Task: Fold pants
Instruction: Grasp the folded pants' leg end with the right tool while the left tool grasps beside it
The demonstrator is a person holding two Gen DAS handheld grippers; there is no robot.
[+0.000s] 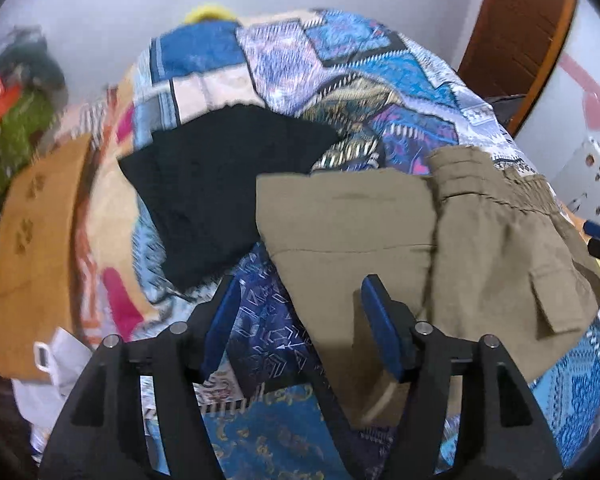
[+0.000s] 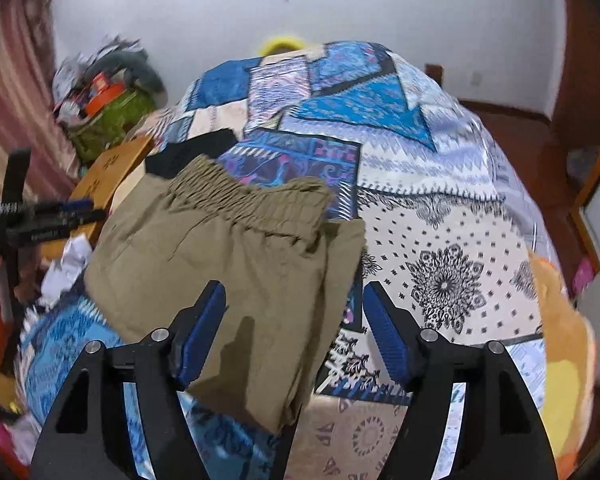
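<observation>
The khaki pants [image 1: 400, 232] [image 2: 228, 264] are lying folded over on themselves, resting flat in a compact stack of layers. Their gathered elastic waistband [image 2: 252, 196] is facing the far side, and a flapped cargo pocket [image 1: 556, 304] is showing on the top layer.

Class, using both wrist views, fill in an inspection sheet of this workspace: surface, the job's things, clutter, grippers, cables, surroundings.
Surface: bed under a blue, white and pink patchwork-print bedspread.
Job's things: khaki cargo pants with an elastic waistband, folded over, lying flat on the bedspread.
Clutter: black folded garment beside the pants; tan cardboard box and white crumpled bag at the bed's edge.
Grippers: left gripper open, above the pants' edge; right gripper open, above the pants; neither holds fabric.
Cables: nothing seen.
Surroundings: white wall, brown wooden door, green basket piled with items, pink curtain.
</observation>
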